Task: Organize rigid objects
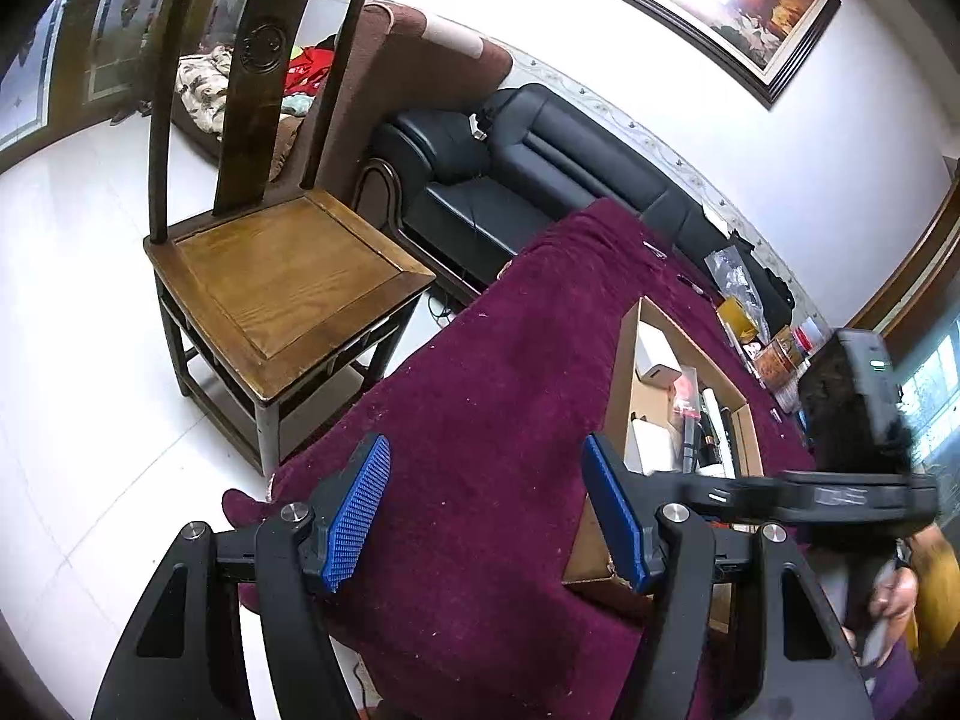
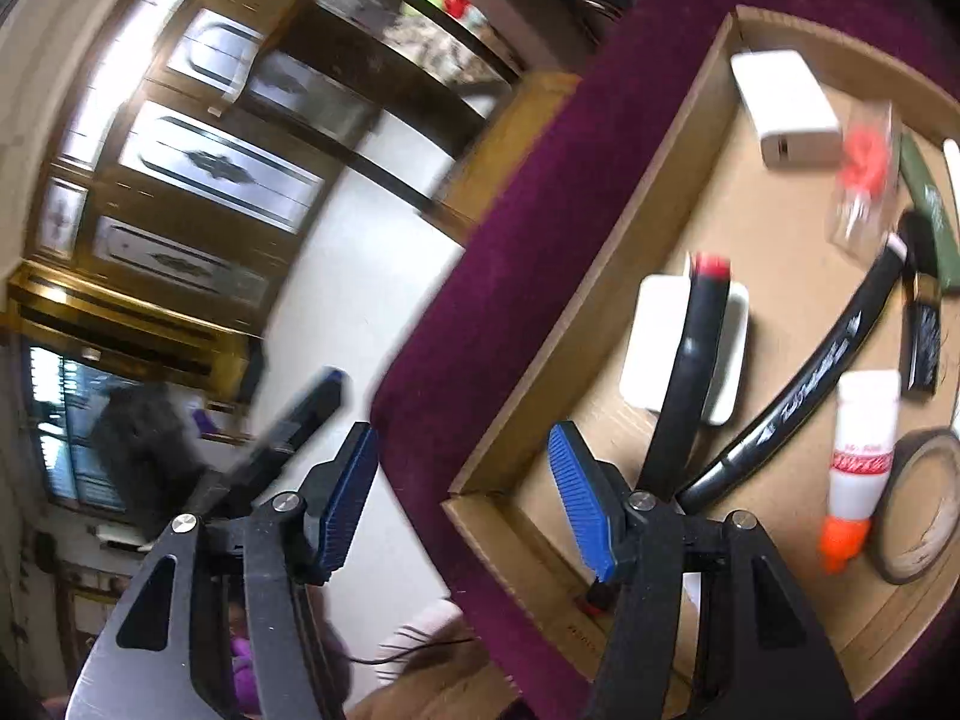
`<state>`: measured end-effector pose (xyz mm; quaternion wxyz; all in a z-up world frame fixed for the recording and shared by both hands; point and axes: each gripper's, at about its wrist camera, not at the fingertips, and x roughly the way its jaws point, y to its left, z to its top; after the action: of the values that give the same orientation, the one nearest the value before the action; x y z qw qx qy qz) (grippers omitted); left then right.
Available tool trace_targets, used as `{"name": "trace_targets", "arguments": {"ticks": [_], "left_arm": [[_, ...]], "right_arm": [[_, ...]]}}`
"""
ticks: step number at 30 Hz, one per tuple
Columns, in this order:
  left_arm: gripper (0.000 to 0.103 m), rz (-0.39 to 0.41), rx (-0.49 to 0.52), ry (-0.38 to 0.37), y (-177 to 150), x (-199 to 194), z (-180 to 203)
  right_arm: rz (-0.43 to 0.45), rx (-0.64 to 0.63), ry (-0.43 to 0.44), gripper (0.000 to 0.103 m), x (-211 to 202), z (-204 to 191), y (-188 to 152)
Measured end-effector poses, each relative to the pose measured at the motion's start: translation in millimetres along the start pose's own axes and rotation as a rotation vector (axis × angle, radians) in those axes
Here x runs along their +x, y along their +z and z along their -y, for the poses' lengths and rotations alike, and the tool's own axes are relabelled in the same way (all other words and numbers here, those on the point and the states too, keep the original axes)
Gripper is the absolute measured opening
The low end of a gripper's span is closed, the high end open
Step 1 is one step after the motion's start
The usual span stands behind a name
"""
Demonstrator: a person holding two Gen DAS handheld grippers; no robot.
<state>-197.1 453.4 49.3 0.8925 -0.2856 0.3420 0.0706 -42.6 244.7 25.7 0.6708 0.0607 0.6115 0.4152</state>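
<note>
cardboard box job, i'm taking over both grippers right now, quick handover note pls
Left gripper: open, empty, over the maroon cloth beside the cardboard box.
Right gripper: open, nothing between its fingers, at the box's near corner.
In the box: two white boxes, black markers, glue tube, tape roll, small packets.
Left: loose items on the cloth beyond the box; too small to identify.

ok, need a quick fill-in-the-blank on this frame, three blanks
The cardboard box sits on a ____ cloth. The white tube in the box has an ____ cap. Beside the table stands a wooden ____.
Missing: purple; orange; chair
</note>
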Motion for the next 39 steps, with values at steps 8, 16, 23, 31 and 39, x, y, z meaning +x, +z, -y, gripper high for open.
{"name": "trace_targets", "arguments": {"ticks": [8,16,23,31,39], "left_arm": [[0.061,0.027,0.082,0.037,-1.6,-5.6,19.8],[0.067,0.070,0.337,0.105,-11.2,4.1,101.9],[0.102,0.510,0.442,0.373,-37.0,-28.9,184.6],[0.102,0.372,0.412,0.205,-46.3,-21.3,218.7],[0.102,0.163,0.388,0.296,-71.4,7.9,233.8]], "right_arm": [[0.153,0.091,-0.180,0.060,-17.7,40.0,40.0],[0.293,0.125,-0.090,0.061,-93.1,60.6,32.0],[0.560,0.063,-0.405,0.061,-165.7,60.8,-58.2],[0.662,-0.029,-0.746,0.072,-171.8,68.8,-116.1],[0.576,-0.042,-0.799,0.072,-170.5,83.0,-147.6]]}}
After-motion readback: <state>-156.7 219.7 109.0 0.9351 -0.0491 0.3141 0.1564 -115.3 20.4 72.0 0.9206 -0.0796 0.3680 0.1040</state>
